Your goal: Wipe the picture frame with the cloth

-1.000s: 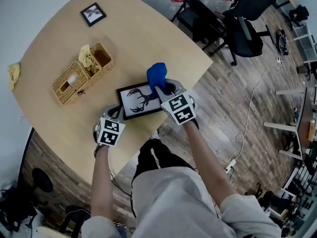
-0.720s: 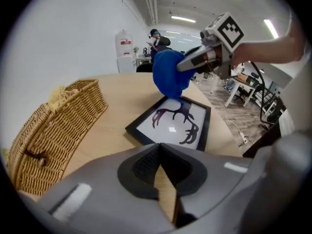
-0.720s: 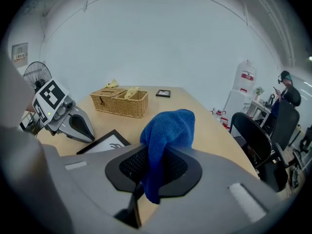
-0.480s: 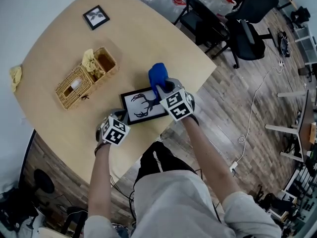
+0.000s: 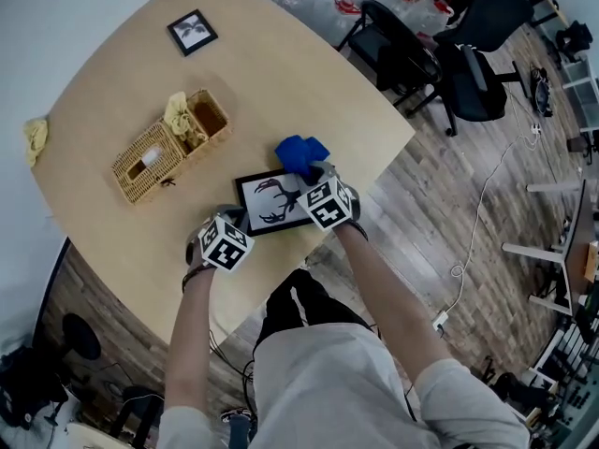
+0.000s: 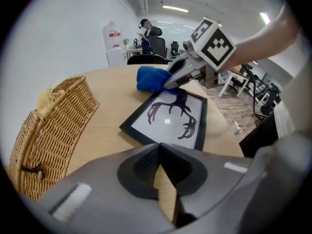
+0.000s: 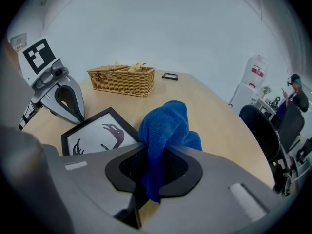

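A black picture frame [image 5: 273, 201] with an antler print lies flat near the front edge of the round wooden table [image 5: 281, 73]. My right gripper [image 5: 315, 173] is shut on a blue cloth [image 5: 299, 152], which bunches at the frame's far right corner. In the right gripper view the cloth [image 7: 166, 128] hangs out of the shut jaws, with the frame [image 7: 100, 133] to the left below it. My left gripper [image 5: 236, 221] sits by the frame's near left corner. In the left gripper view its jaws [image 6: 161, 147] are shut and empty, just short of the frame [image 6: 168, 118].
A wicker basket [image 5: 173, 143] holding a yellow cloth stands to the left behind the frame. A small black frame [image 5: 192, 32] lies at the table's far side. Another yellow cloth [image 5: 36, 135] is at the left edge. Office chairs [image 5: 449, 54] stand beyond the right side of the table.
The right gripper has lowered the blue cloth toward the frame's far right corner. The left gripper has edged closer to the frame's near left corner.
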Demonstrator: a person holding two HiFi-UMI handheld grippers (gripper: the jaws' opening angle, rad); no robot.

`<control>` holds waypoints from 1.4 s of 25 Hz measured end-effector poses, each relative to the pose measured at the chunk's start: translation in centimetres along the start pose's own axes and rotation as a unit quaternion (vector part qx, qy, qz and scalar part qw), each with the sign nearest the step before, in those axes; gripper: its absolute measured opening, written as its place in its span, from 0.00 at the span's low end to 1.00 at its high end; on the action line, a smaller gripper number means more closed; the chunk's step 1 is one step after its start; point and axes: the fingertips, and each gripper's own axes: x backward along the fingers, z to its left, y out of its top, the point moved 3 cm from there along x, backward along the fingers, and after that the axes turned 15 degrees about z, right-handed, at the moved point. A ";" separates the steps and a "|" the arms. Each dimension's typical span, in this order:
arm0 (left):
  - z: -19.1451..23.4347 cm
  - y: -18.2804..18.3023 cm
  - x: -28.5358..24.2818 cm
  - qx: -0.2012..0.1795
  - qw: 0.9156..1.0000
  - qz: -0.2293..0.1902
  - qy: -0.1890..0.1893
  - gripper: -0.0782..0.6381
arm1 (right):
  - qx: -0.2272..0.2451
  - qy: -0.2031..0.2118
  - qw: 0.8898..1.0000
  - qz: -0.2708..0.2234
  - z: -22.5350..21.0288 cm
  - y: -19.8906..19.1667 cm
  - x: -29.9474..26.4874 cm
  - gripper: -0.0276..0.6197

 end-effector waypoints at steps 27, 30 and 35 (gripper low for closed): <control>0.0 -0.1 -0.1 0.008 1.000 0.002 0.018 0.18 | 0.008 0.019 0.999 0.026 1.9 -1.8 0.1 0.12; 0.0 0.0 -0.1 0.011 1.000 0.003 0.021 0.18 | 0.000 0.026 0.999 0.026 1.9 -2.0 0.3 0.12; 0.1 0.0 -0.1 0.015 1.000 0.002 0.020 0.18 | -0.003 0.030 0.999 0.027 2.0 -2.1 0.3 0.12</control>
